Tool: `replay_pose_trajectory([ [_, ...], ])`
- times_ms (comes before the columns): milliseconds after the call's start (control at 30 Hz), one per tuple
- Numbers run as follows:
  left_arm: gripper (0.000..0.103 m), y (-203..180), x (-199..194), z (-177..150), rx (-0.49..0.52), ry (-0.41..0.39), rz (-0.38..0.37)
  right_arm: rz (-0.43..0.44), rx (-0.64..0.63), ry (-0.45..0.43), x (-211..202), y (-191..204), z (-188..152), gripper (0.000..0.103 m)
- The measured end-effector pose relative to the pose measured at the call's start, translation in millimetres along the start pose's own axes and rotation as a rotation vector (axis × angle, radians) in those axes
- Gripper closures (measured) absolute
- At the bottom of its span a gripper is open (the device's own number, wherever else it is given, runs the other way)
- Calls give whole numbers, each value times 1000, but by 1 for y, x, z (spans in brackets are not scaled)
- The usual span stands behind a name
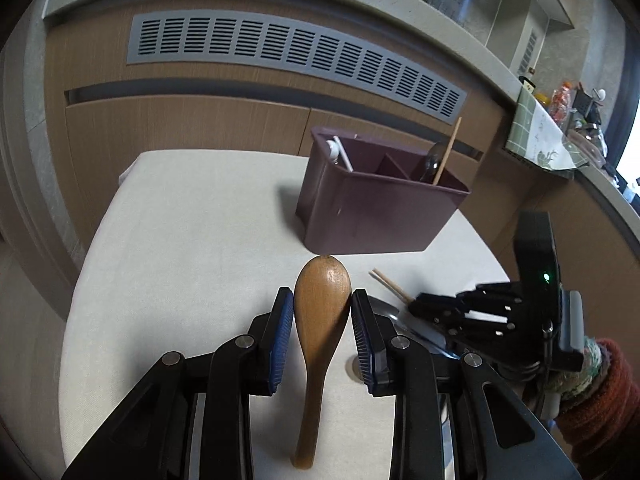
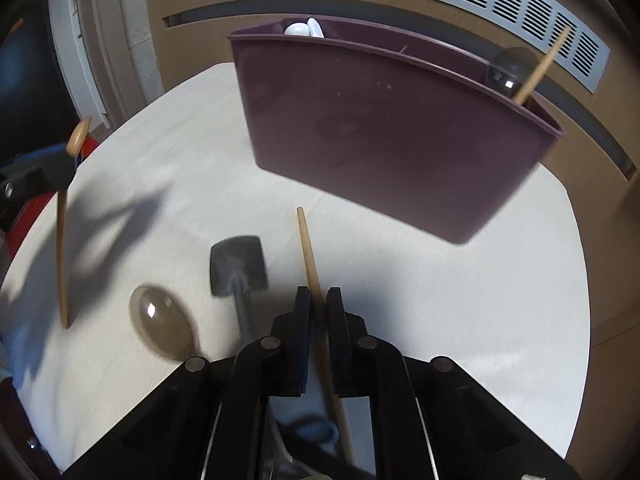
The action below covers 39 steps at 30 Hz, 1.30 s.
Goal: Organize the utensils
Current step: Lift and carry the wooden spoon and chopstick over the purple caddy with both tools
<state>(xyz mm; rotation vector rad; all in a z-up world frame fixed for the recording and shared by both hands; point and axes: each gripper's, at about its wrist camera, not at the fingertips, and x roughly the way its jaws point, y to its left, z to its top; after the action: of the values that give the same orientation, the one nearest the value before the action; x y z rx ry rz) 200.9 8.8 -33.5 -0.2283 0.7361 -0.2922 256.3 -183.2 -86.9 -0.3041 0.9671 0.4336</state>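
Wood makes up the brown spoon (image 1: 322, 312) clamped by its bowl between the blue pads of the left hand-held gripper (image 1: 322, 300), its handle running back under the black linkages; in the right wrist view the same spoon (image 2: 63, 240) hangs clear above the surface. The right hand-held gripper (image 2: 319, 300) is pressed together on a thin light wooden chopstick (image 2: 310, 256), whose tip points toward the dark purple plastic utensil caddy (image 2: 392, 152).

That caddy (image 1: 372, 212) stands on the pale cloth-covered surface (image 1: 180, 240), well beyond both grippers. Its left compartment holds white plastic utensils (image 1: 340, 154); its right compartment holds a dark shiny spoon (image 1: 434, 162) and another upright wooden chopstick (image 1: 448, 150). The middle compartment's contents cannot be made out.

Lying on the surface just left of the right hand-held gripper are a small dark grey flat spatula (image 2: 239, 266) and a shiny metal spoon bowl (image 2: 162, 322). Neither touches the held chopstick. In the left wrist view the right hand-held gripper (image 1: 416, 306) sits near the right edge, with a knitted orange-red sleeve (image 1: 600, 392) behind it.

Behind the surface runs a brown wooden panel with a long grey slotted vent (image 1: 296, 50). A cluttered counter (image 1: 560, 128) lies off to the far right.
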Motion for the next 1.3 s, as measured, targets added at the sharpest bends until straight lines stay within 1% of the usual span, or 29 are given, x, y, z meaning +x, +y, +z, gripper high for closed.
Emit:
replay_pose_trajectory([
  [100,72,-4,-5,-1,13,-18,1,-10,59,-39,-21,-10,-10,97],
  [167,72,-10,-10,-1,31,-31,7,-21,110,-91,-43,-18,-16,98],
  [333,72,-21,-21,1,56,-53,14,-46,159,-213,-91,-26,-24,98],
  [433,72,-27,-28,2,66,-66,17,-47,169,-267,-111,-26,-27,98],
  [833,73,-47,-54,9,103,-109,27,-63,189,-358,-140,-26,-27,98],
  [1033,73,-56,-60,18,127,-128,15,-74,198,-397,-151,-28,-22,98],
  [1133,73,-62,-64,30,134,-140,-4,-73,212,-422,-158,-30,-15,98],
  [1167,73,-66,-68,38,140,-156,-15,-74,214,-433,-163,-31,-10,98],
  [1233,73,-74,-79,57,159,-201,-36,-82,214,-470,-176,-34,4,98],
  [1300,73,-85,-95,85,189,-271,-59,-92,212,-534,-200,-38,25,98],
])
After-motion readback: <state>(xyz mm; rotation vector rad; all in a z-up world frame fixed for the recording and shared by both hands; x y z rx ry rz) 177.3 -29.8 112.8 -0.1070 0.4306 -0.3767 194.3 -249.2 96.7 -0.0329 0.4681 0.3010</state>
